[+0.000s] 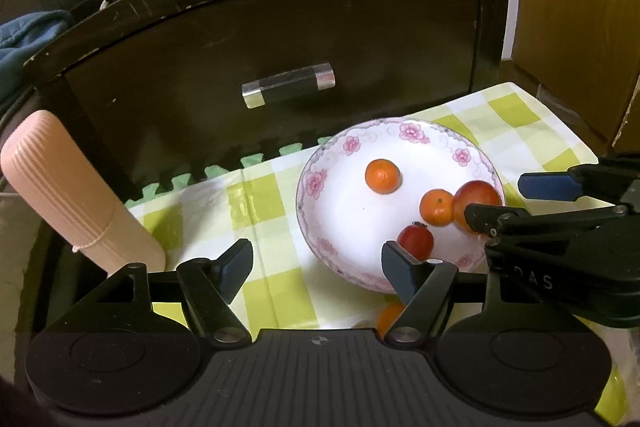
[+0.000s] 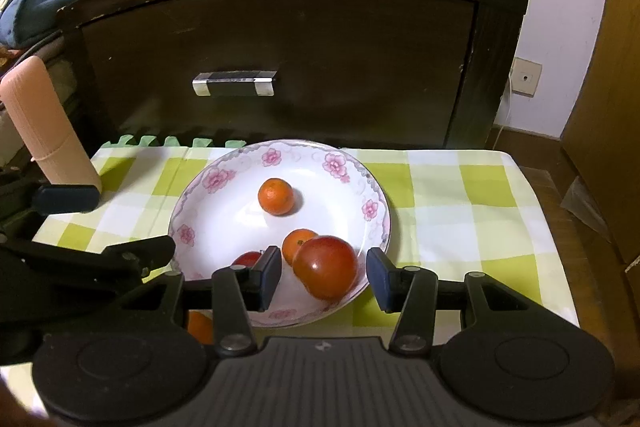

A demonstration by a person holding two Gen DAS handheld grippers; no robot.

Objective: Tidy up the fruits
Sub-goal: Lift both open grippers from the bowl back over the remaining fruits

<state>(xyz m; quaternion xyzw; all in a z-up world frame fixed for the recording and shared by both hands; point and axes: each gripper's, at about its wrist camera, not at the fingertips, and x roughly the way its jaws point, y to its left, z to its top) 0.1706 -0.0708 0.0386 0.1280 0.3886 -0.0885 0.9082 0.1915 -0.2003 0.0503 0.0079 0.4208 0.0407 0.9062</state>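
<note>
- Four fruits lie in the white floral-rimmed ceramic plate [image 2: 224, 183]: a small orange mandarin [image 2: 275, 196] towards the far side, a second mandarin [image 2: 297, 242] touching the big round red apple [image 2: 326, 266] at the near right rim, and a small red fruit [image 2: 247, 259] at the near left.
- One more orange fruit [image 2: 199, 326] sits on the cloth just near of the plate, half hidden under your gripper bodies; you could knock it off the near edge without seeing it.
- Your right gripper [image 2: 323, 279] has its jaws apart around the apple, empty. If you close now, you would lift out a fruit that is already placed, or shove it against the mandarin.
- Your left gripper [image 1: 316, 273] is also spread and empty, its right finger [image 1: 400, 273] over the near rim beside the small red fruit; pressing down there could tip the plate.
- The two grippers crowd each other over the plate; you risk a clash.
- The green-and-white checked tablecloth [image 2: 472, 215] may slide, and the ribbed pink plastic case [image 1: 68, 199] leans at the far left.
</note>
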